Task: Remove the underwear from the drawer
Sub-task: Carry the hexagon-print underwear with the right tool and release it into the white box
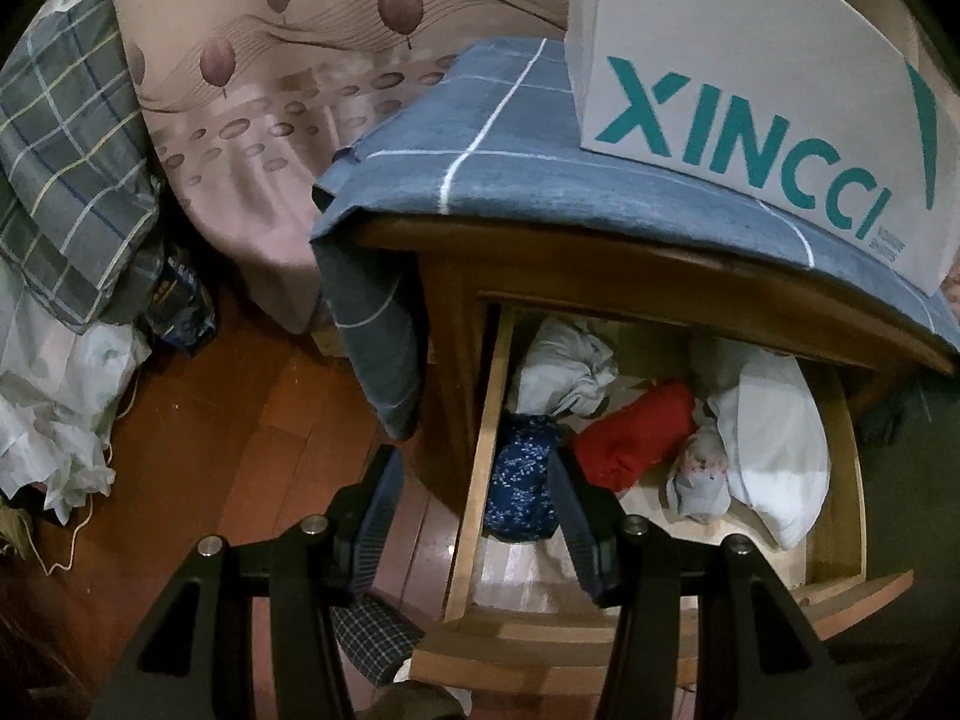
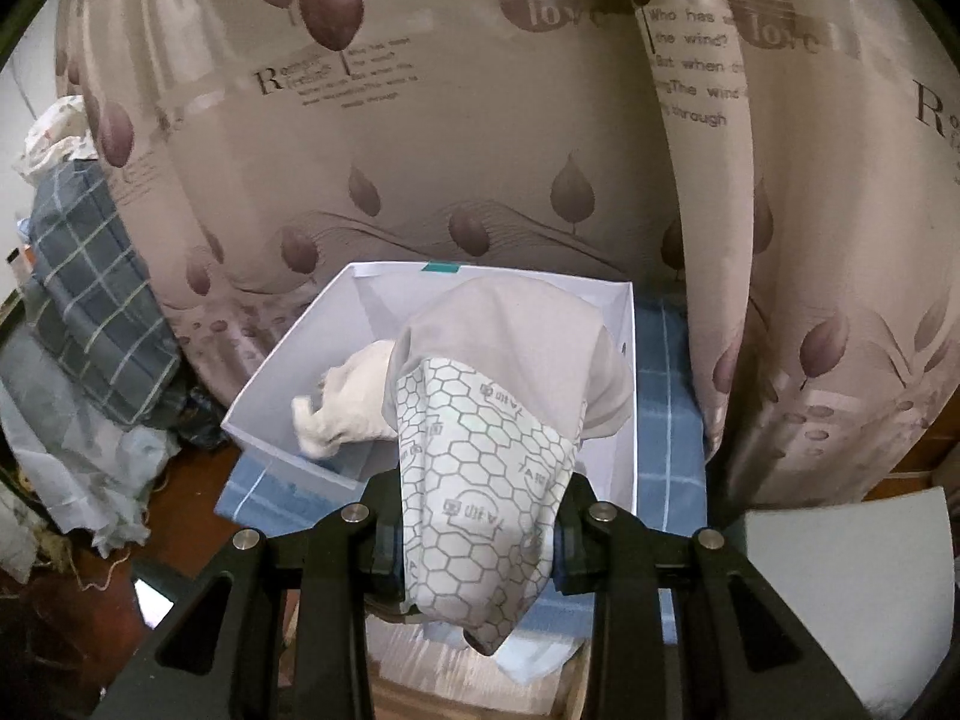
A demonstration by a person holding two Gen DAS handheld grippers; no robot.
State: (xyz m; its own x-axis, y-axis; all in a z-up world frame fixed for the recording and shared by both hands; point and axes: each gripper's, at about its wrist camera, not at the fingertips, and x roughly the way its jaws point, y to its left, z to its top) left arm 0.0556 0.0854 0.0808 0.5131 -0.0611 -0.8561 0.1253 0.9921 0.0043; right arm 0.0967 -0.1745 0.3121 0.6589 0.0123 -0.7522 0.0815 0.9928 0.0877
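While clamped in the right gripper, grey underwear with a hexagon-print band hangs over the white box, above a pale garment. Left gripper apart and empty over the open drawer, just above navy, red and white clothes.

Right gripper clamps underwear over box.

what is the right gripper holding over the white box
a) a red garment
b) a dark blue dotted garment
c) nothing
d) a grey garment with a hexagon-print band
d: the right gripper is clamped on the grey garment with its hexagon-print band, above the white box.
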